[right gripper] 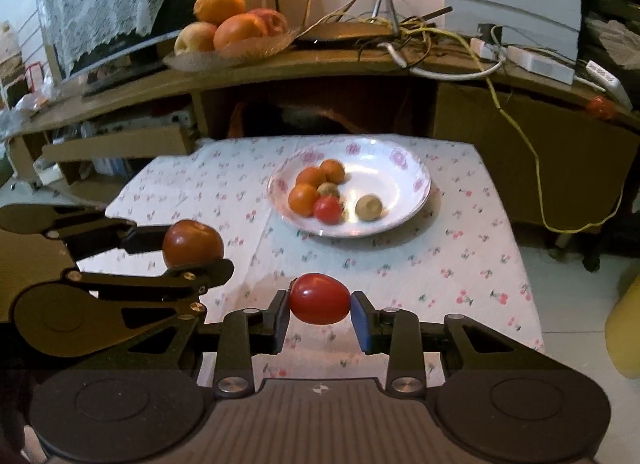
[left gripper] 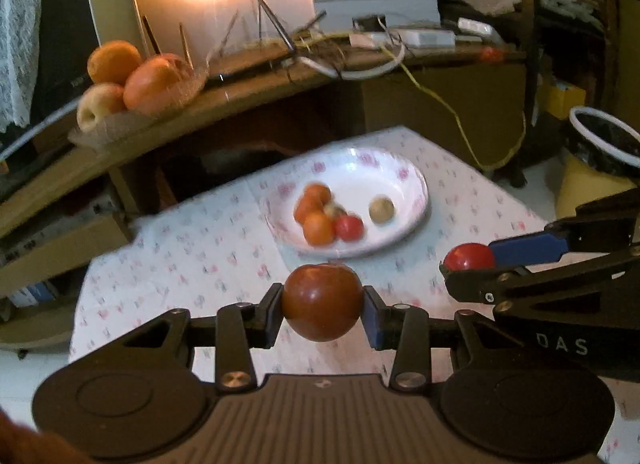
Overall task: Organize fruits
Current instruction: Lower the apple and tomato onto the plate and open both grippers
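Observation:
My left gripper [left gripper: 323, 314] is shut on a dark red round tomato [left gripper: 322, 301], held above the flowered tablecloth; the same tomato [right gripper: 193, 242] shows at the left of the right wrist view. A smaller bright red tomato [right gripper: 319, 298] sits clamped in my right gripper [right gripper: 320, 310], and it appears again [left gripper: 469, 257] at the right of the left wrist view. Beyond both stands a white flowered bowl [left gripper: 404, 168] [right gripper: 400, 162] holding three small oranges [right gripper: 310, 178], a red tomato [right gripper: 327, 209] and brownish round fruits [right gripper: 369, 207].
A low table under a flowered cloth [right gripper: 460, 260] carries the bowl. Behind it a wooden shelf [right gripper: 320, 64] bears a tray of large oranges and apples [right gripper: 232, 26], cables and power strips. A bin lined with a black bag [left gripper: 604, 140] stands at the right.

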A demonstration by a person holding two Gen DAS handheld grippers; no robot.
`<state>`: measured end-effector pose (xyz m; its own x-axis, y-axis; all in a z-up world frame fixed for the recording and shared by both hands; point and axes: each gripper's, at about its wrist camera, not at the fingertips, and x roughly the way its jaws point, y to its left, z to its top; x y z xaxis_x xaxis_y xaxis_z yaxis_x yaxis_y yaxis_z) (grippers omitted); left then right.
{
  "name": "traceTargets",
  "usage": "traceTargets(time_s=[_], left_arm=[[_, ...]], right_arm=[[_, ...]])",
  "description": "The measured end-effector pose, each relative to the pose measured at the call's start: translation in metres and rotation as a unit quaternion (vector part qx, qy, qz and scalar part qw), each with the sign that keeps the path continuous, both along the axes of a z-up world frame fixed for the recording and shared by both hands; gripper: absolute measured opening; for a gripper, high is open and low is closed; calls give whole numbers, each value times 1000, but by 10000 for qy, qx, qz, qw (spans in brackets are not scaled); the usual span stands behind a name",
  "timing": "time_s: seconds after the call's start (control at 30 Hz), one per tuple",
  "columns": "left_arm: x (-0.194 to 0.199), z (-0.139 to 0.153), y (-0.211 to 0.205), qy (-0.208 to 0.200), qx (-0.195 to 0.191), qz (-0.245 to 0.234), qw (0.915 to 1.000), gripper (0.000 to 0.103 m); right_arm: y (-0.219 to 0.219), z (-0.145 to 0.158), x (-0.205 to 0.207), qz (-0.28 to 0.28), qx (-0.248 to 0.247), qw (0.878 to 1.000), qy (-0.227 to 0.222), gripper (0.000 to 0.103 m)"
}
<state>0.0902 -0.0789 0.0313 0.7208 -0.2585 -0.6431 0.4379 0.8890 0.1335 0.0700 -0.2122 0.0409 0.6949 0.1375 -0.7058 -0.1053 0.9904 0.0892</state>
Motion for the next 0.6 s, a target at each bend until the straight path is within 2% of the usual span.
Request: traceTargets(time_s=[0.1,0.6], left_arm=[[17,2,-1,55,-225,61,9997,45],[103,-5,-39,45,-47,40,10000,45]], right_arm=[[-6,5,14,-139,143,9998,-47,35],[-40,-5,102,-447,127,9989,-83,36]])
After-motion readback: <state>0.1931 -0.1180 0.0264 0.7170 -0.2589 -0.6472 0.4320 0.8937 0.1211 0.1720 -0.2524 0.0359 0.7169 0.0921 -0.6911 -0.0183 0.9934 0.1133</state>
